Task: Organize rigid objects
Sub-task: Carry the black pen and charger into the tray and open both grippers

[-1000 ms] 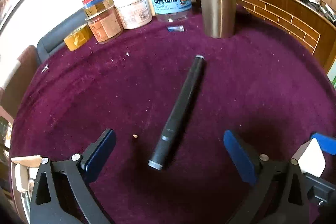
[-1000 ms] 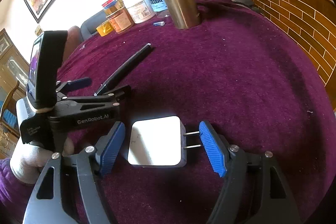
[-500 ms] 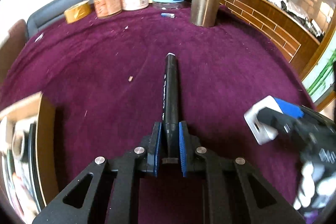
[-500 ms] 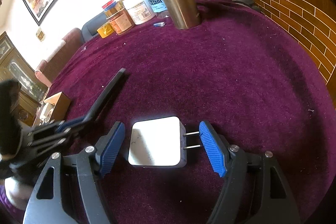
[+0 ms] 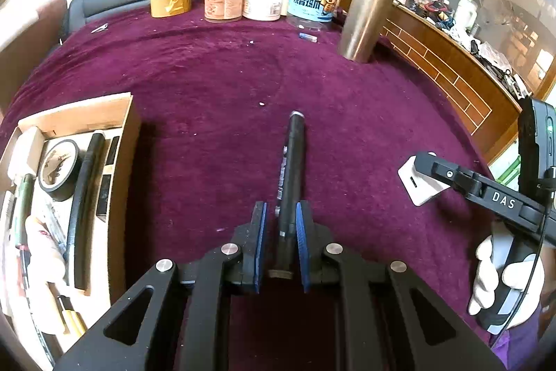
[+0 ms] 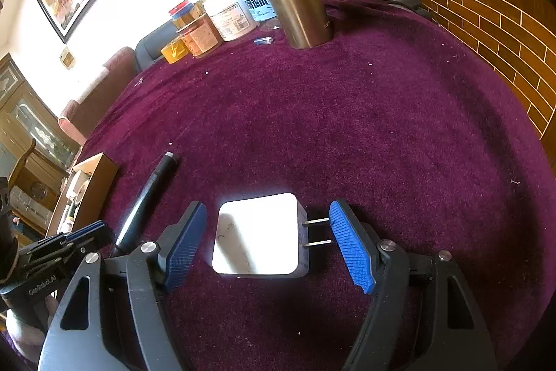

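Note:
My left gripper (image 5: 280,207) is shut on a black marker pen (image 5: 293,155), which points forward over the purple tablecloth; in the right wrist view the same pen (image 6: 146,193) slants up out of the left gripper (image 6: 87,232). A white plug charger (image 6: 257,235) lies on the cloth between the blue pads of my right gripper (image 6: 267,209), which stands open; the two prongs reach close to the right pad, and a gap shows at the left pad. To the left sits an open cardboard box (image 5: 128,141) holding a tape roll, pens and other small items.
At the far side stand a steel flask (image 5: 368,13), several jars (image 5: 226,2), a yellow tape roll (image 5: 170,2) and a small blue item (image 5: 307,36). A brick-patterned wooden counter (image 5: 451,72) curves along the right. A gloved hand holds the right gripper's handle.
My left gripper closed on the pen, lifted it off the cloth and swung left, so the cardboard box came into view. The right gripper and the charger stayed as they were.

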